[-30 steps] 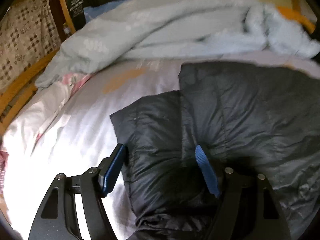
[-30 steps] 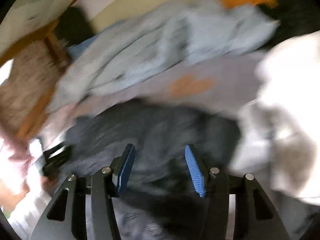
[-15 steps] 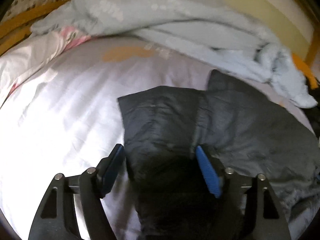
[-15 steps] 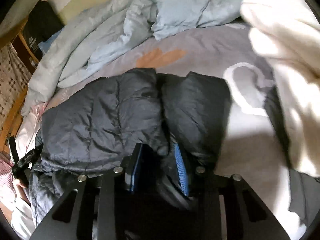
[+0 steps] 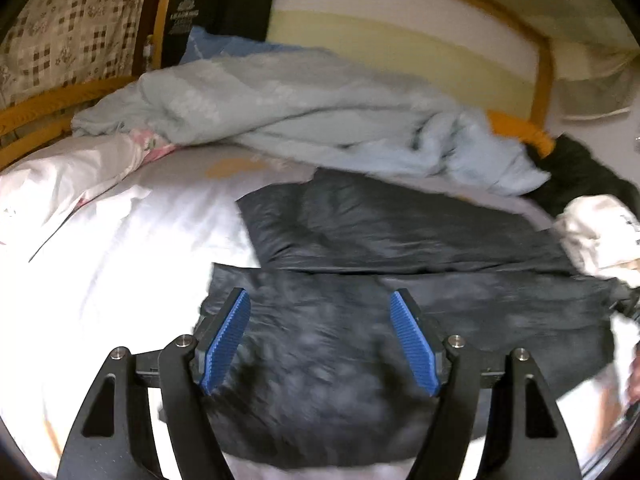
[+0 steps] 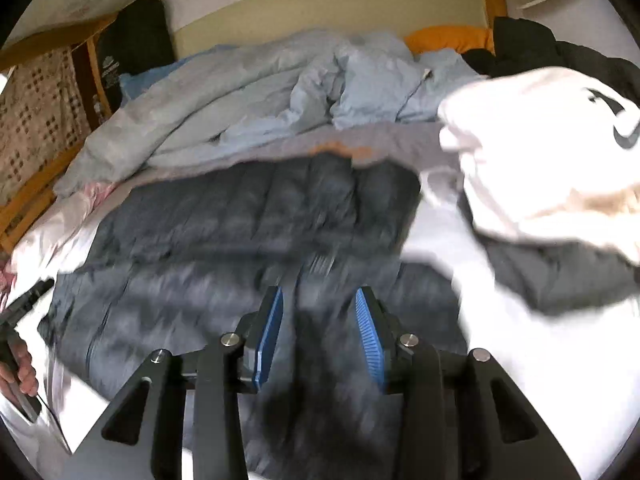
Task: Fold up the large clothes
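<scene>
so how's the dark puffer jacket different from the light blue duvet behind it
The dark puffer jacket is charcoal with stitched quilting; the light blue duvet is pale and plain. The jacket lies spread fairly flat in the middle of the bed, nearer the cameras, while the duvet is bunched in a crumpled heap along the far side. Both are soft, padded and resting on the bed.

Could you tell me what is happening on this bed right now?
A person with a gripper in each hand is folding a dark puffer jacket on the bed. The left gripper is open over the jacket. The right gripper is opening with jacket fabric between its pads. A white garment lies beside it.
</scene>
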